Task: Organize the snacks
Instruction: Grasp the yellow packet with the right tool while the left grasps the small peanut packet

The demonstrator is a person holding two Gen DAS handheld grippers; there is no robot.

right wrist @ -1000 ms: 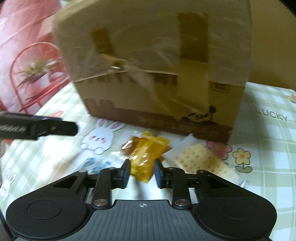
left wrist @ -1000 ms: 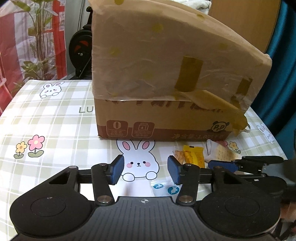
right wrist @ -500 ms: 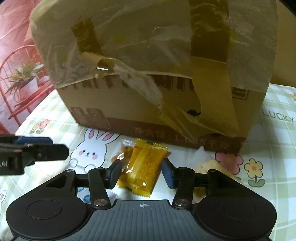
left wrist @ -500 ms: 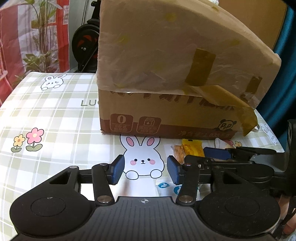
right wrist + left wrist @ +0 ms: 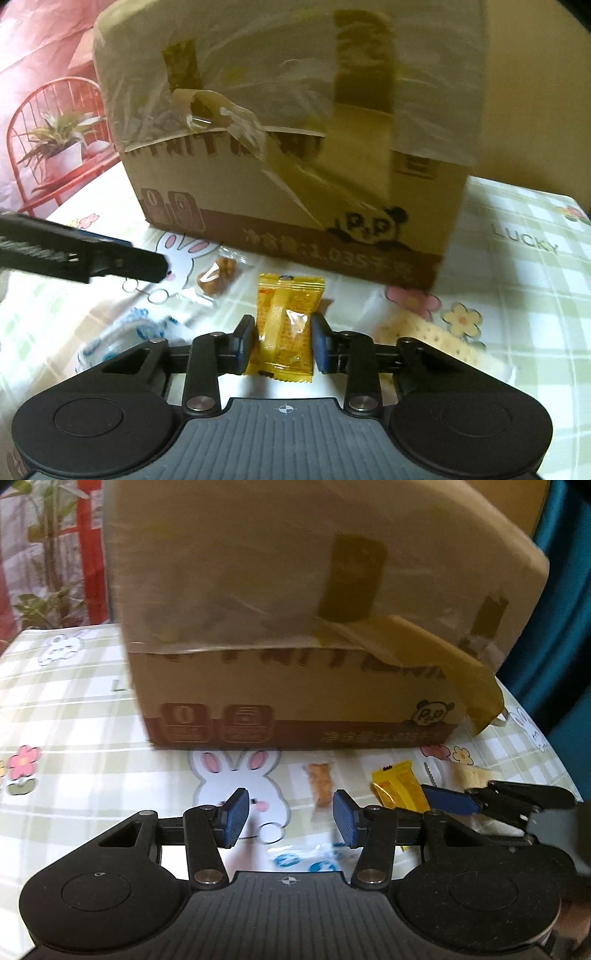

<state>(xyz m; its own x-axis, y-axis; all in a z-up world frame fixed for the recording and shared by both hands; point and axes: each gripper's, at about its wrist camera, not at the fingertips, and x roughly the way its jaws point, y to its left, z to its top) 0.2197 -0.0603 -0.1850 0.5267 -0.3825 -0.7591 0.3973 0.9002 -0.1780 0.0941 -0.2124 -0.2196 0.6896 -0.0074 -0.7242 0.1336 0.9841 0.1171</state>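
The right gripper (image 5: pixel 283 343) has just been closing and pinches the yellow packet (image 5: pixel 286 325), a slick, crinkly foil pillow that could slip out when lifted. The left gripper (image 5: pixel 288 818) hangs half-open and empty above a clear bag of nuts (image 5: pixel 320 782). Behind stands a taped cardboard box (image 5: pixel 295 147).

Both wrist views tilt down over the tabletop (image 5: pixel 74 709), close to the cardboard box (image 5: pixel 295 627). Left view faces its left front; right view faces its right front corner. Shared: box, yellow packet (image 5: pixel 286 325), rabbit print (image 5: pixel 236 786), each other's claw.
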